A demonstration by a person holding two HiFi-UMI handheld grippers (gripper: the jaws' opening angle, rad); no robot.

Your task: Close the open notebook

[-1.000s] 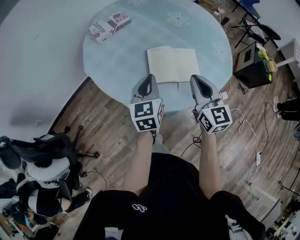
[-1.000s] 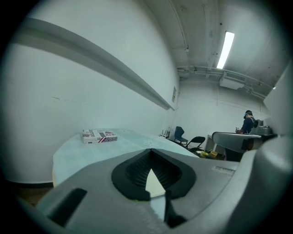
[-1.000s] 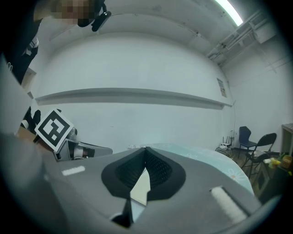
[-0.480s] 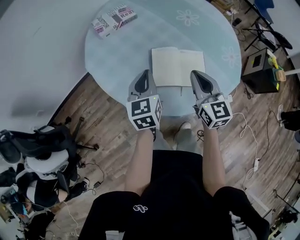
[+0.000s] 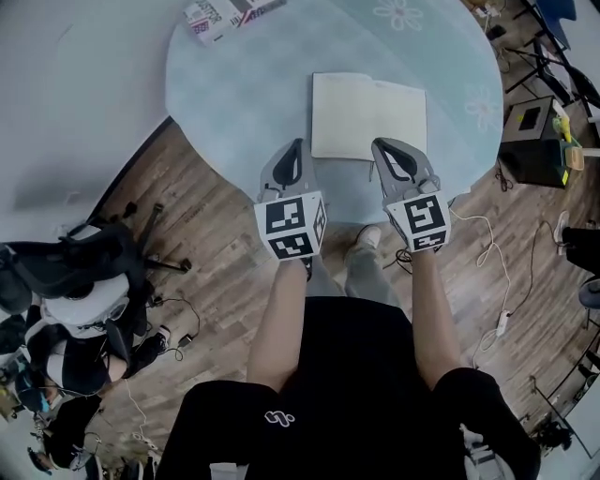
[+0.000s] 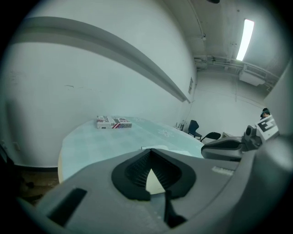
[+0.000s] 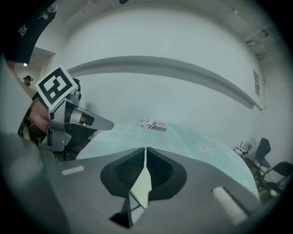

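A round table (image 5: 234, 103) under a pale blue-green cloth with white flower prints stands close to a plain white wall (image 6: 82, 87), which carries a long raised ledge (image 6: 114, 48). The floor (image 5: 202, 234) is wood plank, with white cables (image 5: 502, 281) trailing across it. A black box-shaped case (image 5: 532, 141) sits by the table. Black chairs (image 6: 196, 128) stand farther off. A strip light (image 6: 246, 39) glows on the ceiling.

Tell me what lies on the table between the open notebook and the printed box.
Nothing. In the head view, the stretch of table between the notebook and the box is bare pale-blue surface.
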